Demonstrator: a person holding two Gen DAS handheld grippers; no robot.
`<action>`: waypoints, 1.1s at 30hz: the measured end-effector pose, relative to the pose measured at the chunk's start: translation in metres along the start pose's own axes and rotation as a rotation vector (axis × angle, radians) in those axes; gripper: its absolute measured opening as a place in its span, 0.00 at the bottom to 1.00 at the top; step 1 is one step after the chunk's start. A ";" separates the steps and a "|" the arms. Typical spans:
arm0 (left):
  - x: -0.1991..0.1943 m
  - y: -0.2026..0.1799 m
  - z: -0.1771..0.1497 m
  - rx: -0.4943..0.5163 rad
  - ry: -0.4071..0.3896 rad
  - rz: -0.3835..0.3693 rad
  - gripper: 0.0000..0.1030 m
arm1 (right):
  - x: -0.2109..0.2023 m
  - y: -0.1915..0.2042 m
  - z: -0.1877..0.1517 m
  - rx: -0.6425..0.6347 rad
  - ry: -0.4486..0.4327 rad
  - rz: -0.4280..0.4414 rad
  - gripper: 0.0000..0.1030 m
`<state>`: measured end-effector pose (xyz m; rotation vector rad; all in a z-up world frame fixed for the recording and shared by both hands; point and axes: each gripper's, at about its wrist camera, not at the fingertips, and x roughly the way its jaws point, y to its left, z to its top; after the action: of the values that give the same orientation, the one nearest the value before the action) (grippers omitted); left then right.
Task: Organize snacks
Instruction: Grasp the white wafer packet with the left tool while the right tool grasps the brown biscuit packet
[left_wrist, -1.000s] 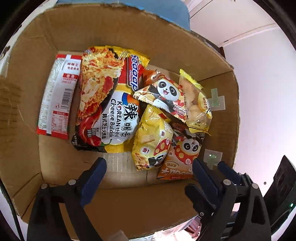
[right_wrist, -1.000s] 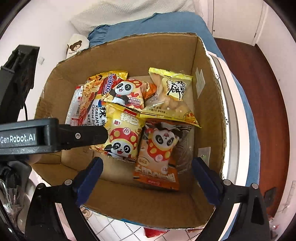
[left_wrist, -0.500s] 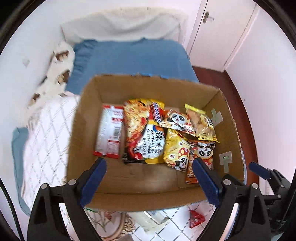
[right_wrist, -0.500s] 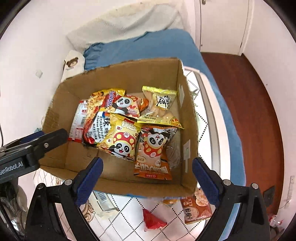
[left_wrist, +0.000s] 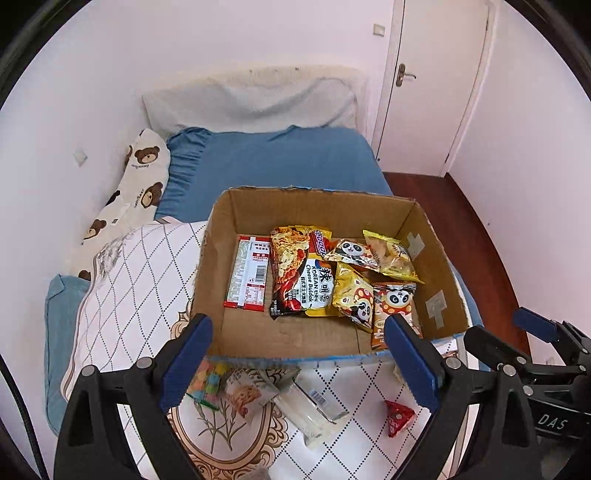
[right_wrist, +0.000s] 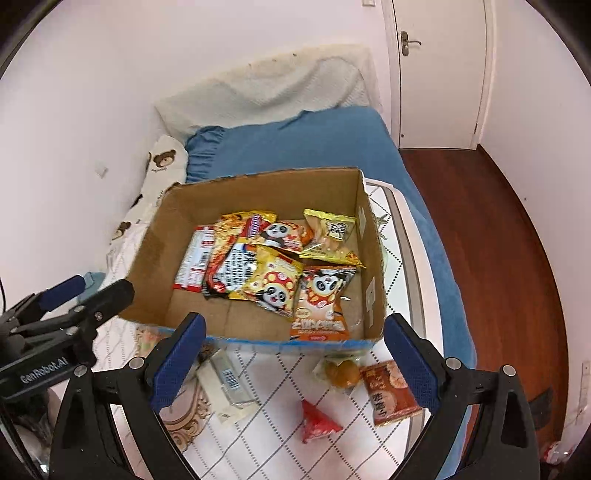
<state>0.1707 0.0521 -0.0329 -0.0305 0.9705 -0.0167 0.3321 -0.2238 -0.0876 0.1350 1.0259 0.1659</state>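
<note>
A cardboard box (left_wrist: 243, 332) (right_wrist: 155, 243) stands on the bed and holds several snack packs, among them a noodle pack (left_wrist: 303, 280) and an orange panda pack (right_wrist: 323, 299). Loose snacks lie on the quilt in front of the box: a red triangular pack (left_wrist: 399, 422) (right_wrist: 317, 421), a clear wrapped pack (left_wrist: 314, 410) (right_wrist: 225, 384), a colourful candy bag (left_wrist: 207, 380), a brown pack (right_wrist: 388, 391) and a bag of round buns (right_wrist: 341, 373). My left gripper (left_wrist: 299, 362) is open and empty above them. My right gripper (right_wrist: 291, 358) is open and empty too.
The bed has a white diamond-patterned quilt (left_wrist: 136, 273), a blue sheet (left_wrist: 280, 162) and a bear-print pillow (left_wrist: 136, 184). Wooden floor (right_wrist: 498, 236) and a door (left_wrist: 436, 81) lie to the right. The other gripper shows at each view's edge.
Both grippers have pulled up and back from inside the box. The whole box, the bed and the loose snacks in front now show. Both stay open and empty.
</note>
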 end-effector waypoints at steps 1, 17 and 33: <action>-0.004 0.000 -0.003 -0.005 -0.006 -0.003 0.92 | -0.005 0.002 -0.003 0.001 -0.007 0.009 0.96; 0.129 0.014 -0.104 -0.277 0.465 -0.126 0.92 | 0.053 -0.071 -0.077 0.140 0.158 -0.037 0.64; 0.174 -0.007 -0.140 -0.230 0.518 -0.069 0.51 | 0.151 -0.110 -0.102 0.027 0.316 -0.166 0.64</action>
<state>0.1532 0.0379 -0.2555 -0.2827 1.4854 0.0256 0.3290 -0.2977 -0.2870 0.0476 1.3487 0.0216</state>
